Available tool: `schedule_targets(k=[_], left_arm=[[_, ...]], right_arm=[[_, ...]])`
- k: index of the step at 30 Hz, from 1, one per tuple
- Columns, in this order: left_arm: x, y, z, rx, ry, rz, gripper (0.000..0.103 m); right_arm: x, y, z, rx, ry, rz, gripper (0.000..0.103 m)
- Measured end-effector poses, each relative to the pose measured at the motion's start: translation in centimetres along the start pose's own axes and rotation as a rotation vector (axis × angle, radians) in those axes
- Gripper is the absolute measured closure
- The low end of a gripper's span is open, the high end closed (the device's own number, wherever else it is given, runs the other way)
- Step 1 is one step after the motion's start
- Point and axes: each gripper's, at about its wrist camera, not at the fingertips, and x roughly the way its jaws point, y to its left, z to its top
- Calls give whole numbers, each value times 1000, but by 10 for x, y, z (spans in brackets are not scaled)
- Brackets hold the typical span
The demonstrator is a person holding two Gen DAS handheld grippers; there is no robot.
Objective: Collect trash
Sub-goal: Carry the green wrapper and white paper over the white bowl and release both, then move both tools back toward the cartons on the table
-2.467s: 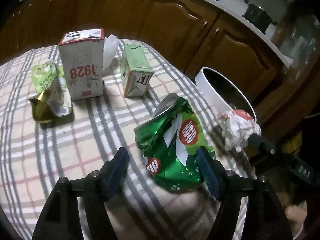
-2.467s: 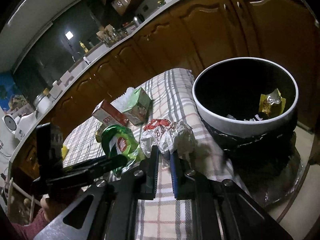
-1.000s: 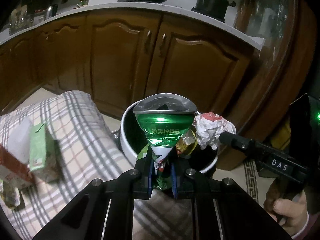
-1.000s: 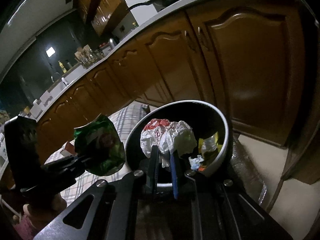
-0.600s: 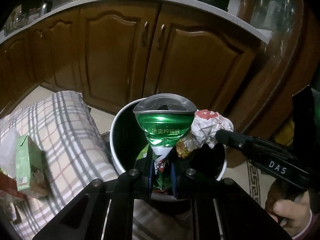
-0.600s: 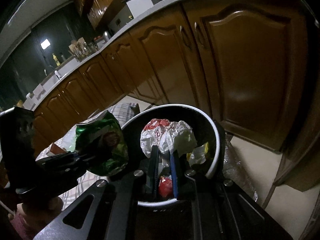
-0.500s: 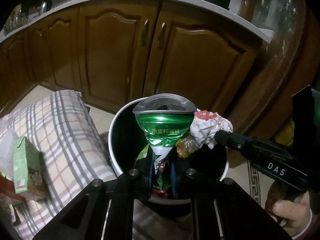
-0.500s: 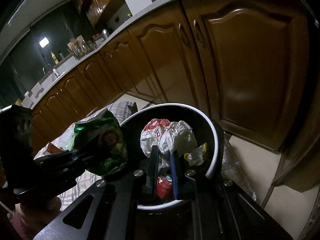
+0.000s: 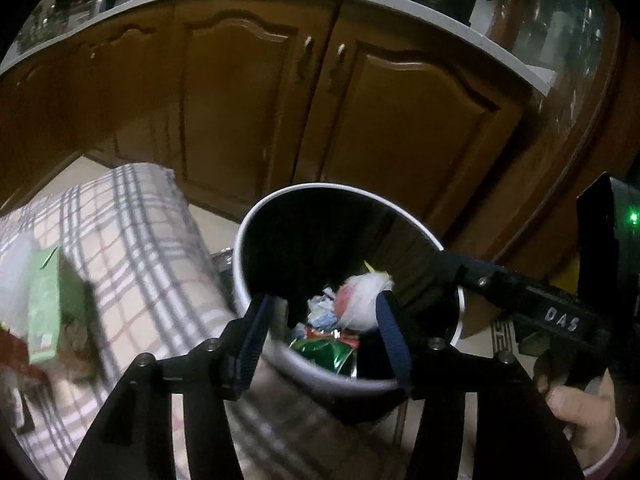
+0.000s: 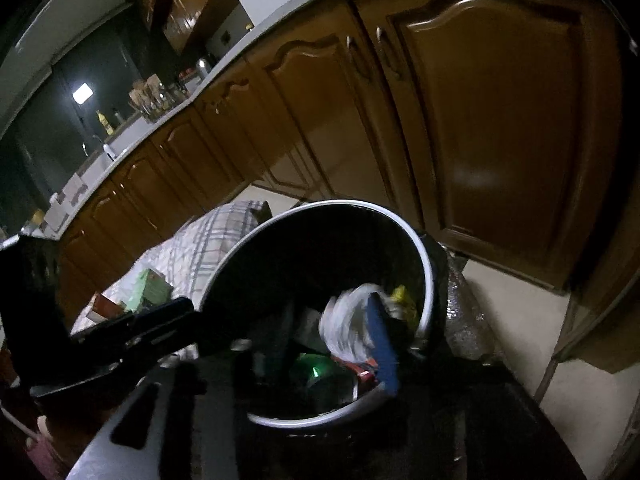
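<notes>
A white-rimmed black bin (image 9: 256,220) stands beside the table, straight under both grippers. My left gripper (image 9: 324,340) hangs over its near rim with its jaws opening and nothing between the pads. The crushed green can (image 9: 328,350) lies on the trash inside the bin. My right gripper (image 10: 332,320) is also over the bin (image 10: 424,260), jaws opening. The crumpled white paper (image 10: 348,324) is a blur beside its blue pad (image 10: 382,344), loose and dropping. In the left wrist view that paper (image 9: 360,300) sits just above the can.
The table with the checked cloth (image 9: 132,240) lies left of the bin and carries a green carton (image 9: 48,312). Brown cabinet doors (image 9: 400,140) stand close behind the bin. A hand (image 9: 580,408) holds the right gripper's handle at the lower right.
Both grippers have opened above the bin. The green can has left the left jaws and lies inside; the paper wad has come free of the right jaws and is falling.
</notes>
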Motion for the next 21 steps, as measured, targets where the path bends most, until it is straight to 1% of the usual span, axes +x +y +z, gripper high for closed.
schedule_targets(k=[3,5,7,14,21], left_arm=[[-13,8,-14,-27,-4,4,45],[-24,14,-24,-43,-10,11,45],[-37,20,-33,-59,-21,22,44],[-81,52,-70,-128,-53,70,43],[-124,88,-102,-204,-87,123,43]], right_arm=[[-4,5,-4,5,-14,15,47],[-7,8,-7,11,-23,25,30],[-11,14,-11,10,-36,30,24],[-16,42,-30,7,-41,74,22],[-13,81,-50,-37,-24,113,19]])
